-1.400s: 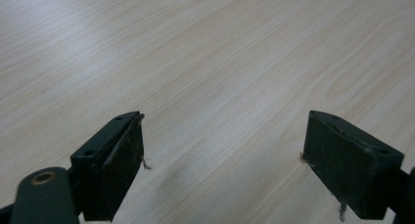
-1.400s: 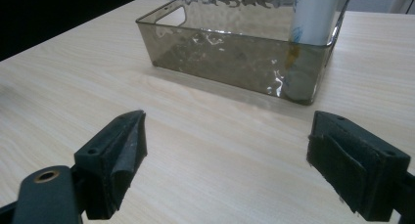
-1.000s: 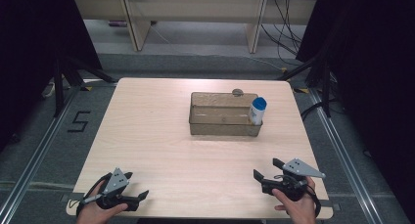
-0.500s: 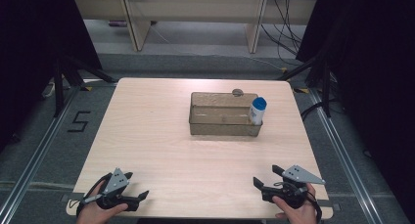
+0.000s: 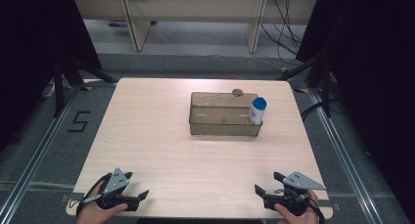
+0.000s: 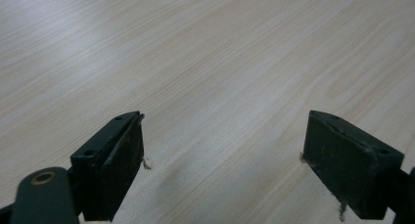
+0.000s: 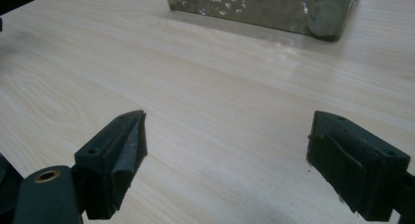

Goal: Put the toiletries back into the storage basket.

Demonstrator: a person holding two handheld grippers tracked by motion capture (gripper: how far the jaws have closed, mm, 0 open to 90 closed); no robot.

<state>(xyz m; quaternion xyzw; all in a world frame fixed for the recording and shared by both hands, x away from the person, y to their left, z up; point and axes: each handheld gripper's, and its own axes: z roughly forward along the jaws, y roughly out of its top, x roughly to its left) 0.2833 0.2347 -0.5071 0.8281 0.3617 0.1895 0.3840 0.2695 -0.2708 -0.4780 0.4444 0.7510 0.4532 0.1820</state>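
Table: pale wood-grain tabletop (image 5: 161,141) on a grey carpeted floor, black curtains hanging on both sides, so a pretty plain setup.
Floor mark: a black "5" (image 5: 79,121) taped on the carpet off the table's left edge.
My left gripper (image 5: 138,196): sitting at the near left corner of the table, pointing inward. In the left gripper view (image 6: 222,160) my two black jaws are spread wide with just bare wood between them, nothing held.
Tray: see-through, brownish plastic rectangular bin (image 5: 222,128) past the middle of the table, toward the far right, well apart from both my grippers.
Bottle: small white bottle with a blue cap (image 5: 257,111) standing upright inside the bin, tucked in its right end.
Small round thing: a greyish knob-like bit (image 5: 238,92) just behind the bin's far wall, can't tell what it is.
My right gripper (image 5: 266,183): at the near right corner. In the right gripper view (image 7: 225,158) its jaws are gaping apart too, empty, with the bin (image 7: 259,6) up ahead.
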